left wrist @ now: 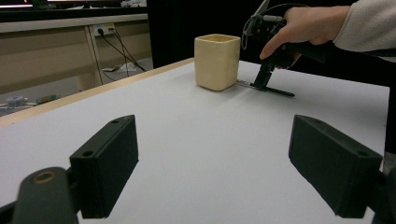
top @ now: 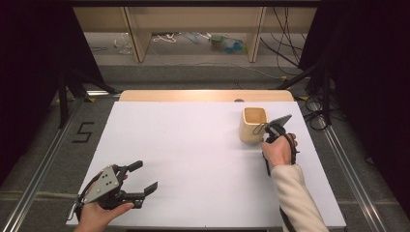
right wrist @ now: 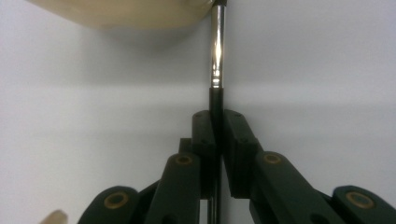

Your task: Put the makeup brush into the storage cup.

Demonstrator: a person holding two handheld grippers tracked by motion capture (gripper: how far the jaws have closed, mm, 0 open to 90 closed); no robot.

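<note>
Your right tongs are clenched on a thin black-handled brush with a silver metal ferrule, which lies flat on the white counter, its tip just beside the cream square ceramic cup. Your left tongs hover released, well apart from both.

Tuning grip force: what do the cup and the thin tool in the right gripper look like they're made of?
Cup: probably glazed ceramic or plastic; cream, opaque, thick rounded walls, soft sheen.
Tool: brush-like; bright metal ferrule with mirror glints, black matte handle, wood or plastic, can't tell.
Right gripper is shut on the handle.
</note>
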